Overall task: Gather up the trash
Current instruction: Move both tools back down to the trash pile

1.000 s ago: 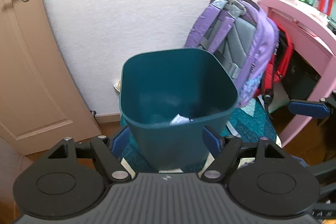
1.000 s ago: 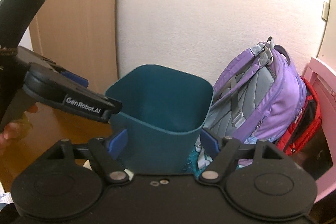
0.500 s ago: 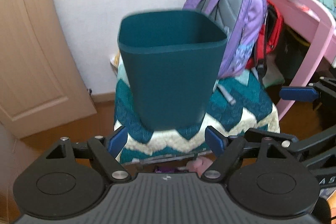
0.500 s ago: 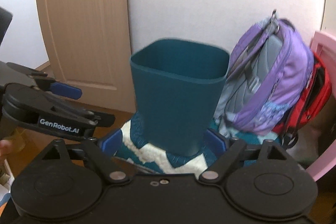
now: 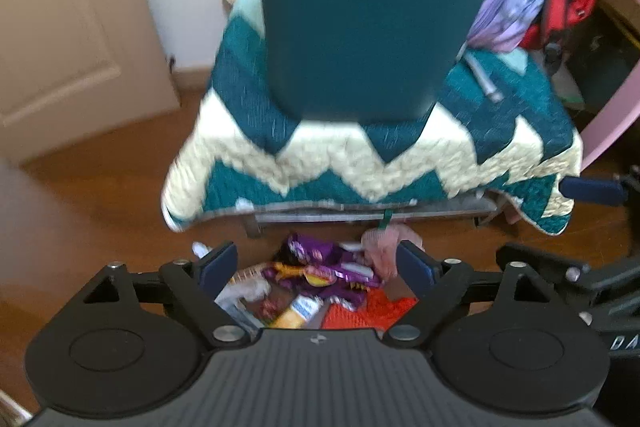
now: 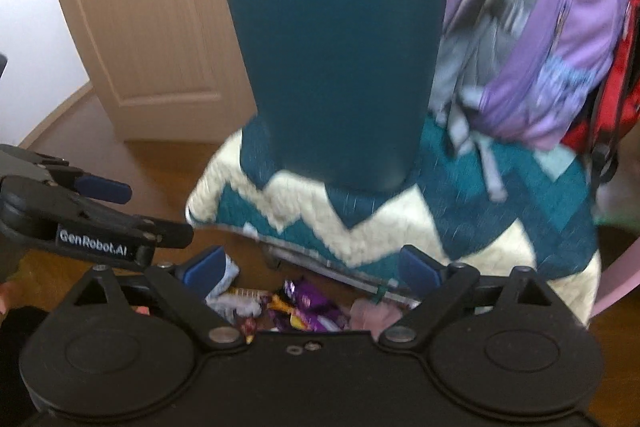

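Both fingers (image 5: 218, 263) spread above wrappers (image 5: 320, 267) on wood floor (image 5: 100, 211).

Motion blur, cropped bin

Teal bin (image 5: 372, 11) rim cut off by the left wrist view's top edge; wrappers (image 5: 320, 267) on the floor partly hidden behind gripper bodies, labels unreadable; everything smeared.

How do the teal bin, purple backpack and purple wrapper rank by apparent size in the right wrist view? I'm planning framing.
1. Teal bin, largest.
2. Purple backpack, somewhat smaller; the frame's edge may crop it.
3. Purple wrapper, by far the smallest, partly hidden by the gripper body.
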`<state>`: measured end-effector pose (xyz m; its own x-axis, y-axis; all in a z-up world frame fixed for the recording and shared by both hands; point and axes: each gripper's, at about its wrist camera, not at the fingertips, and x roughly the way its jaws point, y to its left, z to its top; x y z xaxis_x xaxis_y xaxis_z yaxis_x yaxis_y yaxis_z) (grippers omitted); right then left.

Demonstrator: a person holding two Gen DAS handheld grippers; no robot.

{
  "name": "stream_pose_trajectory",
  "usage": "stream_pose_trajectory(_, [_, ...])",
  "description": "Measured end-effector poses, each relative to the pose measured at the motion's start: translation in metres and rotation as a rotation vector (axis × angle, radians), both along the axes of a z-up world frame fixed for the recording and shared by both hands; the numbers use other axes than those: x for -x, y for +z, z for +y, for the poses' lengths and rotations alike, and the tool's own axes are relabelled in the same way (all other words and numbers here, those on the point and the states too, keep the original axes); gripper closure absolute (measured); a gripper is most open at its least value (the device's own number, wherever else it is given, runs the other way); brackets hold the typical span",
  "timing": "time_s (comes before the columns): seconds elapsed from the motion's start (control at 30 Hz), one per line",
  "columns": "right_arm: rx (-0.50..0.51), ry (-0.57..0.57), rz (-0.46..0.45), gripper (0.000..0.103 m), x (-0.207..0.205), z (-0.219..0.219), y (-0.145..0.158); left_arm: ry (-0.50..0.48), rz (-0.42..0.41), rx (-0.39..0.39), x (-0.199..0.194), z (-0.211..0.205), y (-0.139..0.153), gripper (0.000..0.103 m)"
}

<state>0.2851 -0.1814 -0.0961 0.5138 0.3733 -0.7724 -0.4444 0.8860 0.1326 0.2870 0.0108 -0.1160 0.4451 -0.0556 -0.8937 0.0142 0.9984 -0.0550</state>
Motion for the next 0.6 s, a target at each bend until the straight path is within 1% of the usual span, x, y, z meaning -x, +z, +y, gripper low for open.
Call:
stream_pose_trajectory(0.07, [0.016,0.007,0.028,0.010,-0.004,0.000,-0.024,0.026,0.034,0.026,-0.005,0.002,-0.024,0.003])
stream_pose_trajectory(0.1, [0.019,0.009,0.043,0.010,-0.006,0.000,-0.037,0.040,0.045,0.033,-0.006,0.003,-0.035,0.001])
stream_pose_trajectory(0.23, [0.031,0.013,0.104,0.010,-0.016,-0.003,-0.089,0.084,0.111,0.028,-0.018,0.005,-0.084,0.001])
stream_pose_trajectory(0.37, [0.049,0.011,0.167,0.010,-0.027,-0.008,-0.136,0.100,0.226,0.063,-0.031,0.008,-0.143,0.001])
stream_pose_trajectory(0.43, [0.066,0.012,0.190,0.010,-0.032,-0.011,-0.161,0.087,0.273,0.043,-0.036,0.007,-0.170,0.001])
stream_pose_trajectory(0.53, [0.096,0.017,0.233,0.010,-0.040,-0.015,-0.197,0.080,0.308,-0.002,-0.040,0.008,-0.207,0.001])
stream_pose_trajectory(0.6, [0.109,0.017,0.258,0.010,-0.045,-0.018,-0.219,0.087,0.349,-0.010,-0.041,0.009,-0.234,0.001])
